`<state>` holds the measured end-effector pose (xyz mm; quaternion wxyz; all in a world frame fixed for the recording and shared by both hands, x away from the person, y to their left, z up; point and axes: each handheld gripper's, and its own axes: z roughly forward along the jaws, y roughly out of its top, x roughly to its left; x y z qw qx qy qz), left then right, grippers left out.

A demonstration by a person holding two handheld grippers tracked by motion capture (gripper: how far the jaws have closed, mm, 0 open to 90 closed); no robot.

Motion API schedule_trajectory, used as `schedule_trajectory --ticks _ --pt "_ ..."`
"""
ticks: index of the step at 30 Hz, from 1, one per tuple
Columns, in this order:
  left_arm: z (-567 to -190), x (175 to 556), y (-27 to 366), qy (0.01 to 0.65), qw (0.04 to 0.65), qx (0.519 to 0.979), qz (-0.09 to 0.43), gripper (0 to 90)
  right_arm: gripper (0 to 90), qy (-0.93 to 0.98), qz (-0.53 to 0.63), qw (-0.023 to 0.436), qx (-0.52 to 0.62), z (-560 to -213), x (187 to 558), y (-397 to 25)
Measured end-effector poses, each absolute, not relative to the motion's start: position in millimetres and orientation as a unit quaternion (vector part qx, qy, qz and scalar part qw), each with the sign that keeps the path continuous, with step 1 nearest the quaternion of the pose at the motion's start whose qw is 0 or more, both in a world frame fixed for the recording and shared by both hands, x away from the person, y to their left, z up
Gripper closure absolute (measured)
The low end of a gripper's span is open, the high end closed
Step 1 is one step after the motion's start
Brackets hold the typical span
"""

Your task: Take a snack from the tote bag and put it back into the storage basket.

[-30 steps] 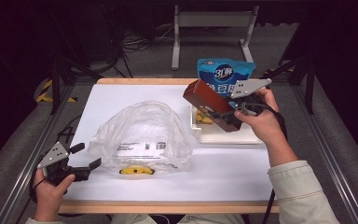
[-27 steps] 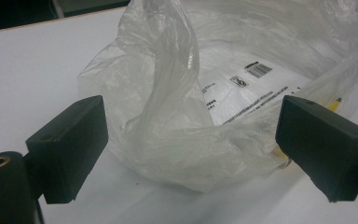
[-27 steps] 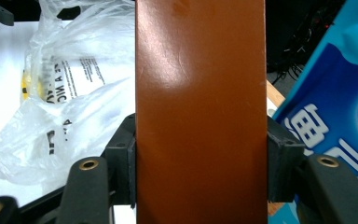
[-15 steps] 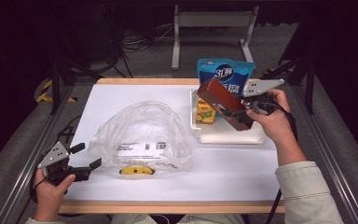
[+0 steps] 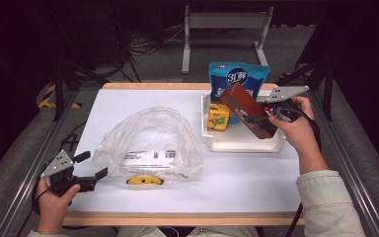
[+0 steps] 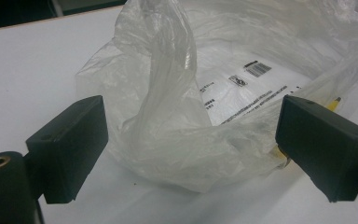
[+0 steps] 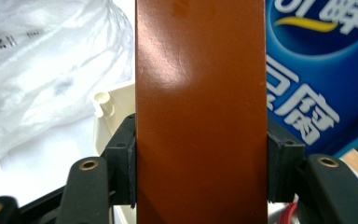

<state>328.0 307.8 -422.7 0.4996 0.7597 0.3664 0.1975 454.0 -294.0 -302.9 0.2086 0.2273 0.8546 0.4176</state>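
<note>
A: Report the state of the right hand-held gripper (image 5: 262,116).

B: It was clamped on the brown box (image 5: 248,110). In the right gripper view both jaws pressed flat against the box's (image 7: 200,112) two long sides. In the high view the box was held tilted above the white tray (image 5: 242,144), its upper end toward the blue bag (image 5: 237,79).

A: Where did the tray stand?

B: On the right half of the table (image 5: 237,182). A yellow carton (image 5: 218,117) stood upright in it, just beside the box, and the blue bag stood at the tray's far side.

A: And the left hand-held gripper (image 5: 89,171)?

B: It was released, with its jaws spread wide. It sat at the near left corner of the table, just beside the plastic bag (image 5: 148,143). In the left gripper view the plastic bag's (image 6: 177,116) crumpled near edge lay between the two jaws; whether either touched it could not be told.

A: What was seen through the plastic bag?

B: A white printed label (image 5: 148,157) and, at its near edge, a yellow item (image 5: 144,180).
</note>
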Motion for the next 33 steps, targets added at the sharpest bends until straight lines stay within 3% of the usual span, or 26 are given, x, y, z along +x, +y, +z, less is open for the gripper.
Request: schedule_trajectory --ticks 33 --pt "-423 322 312 0.371 0.495 0.758 0.205 9.6 42.1 0.873 0.360 0.200 0.262 -351 479 -312"
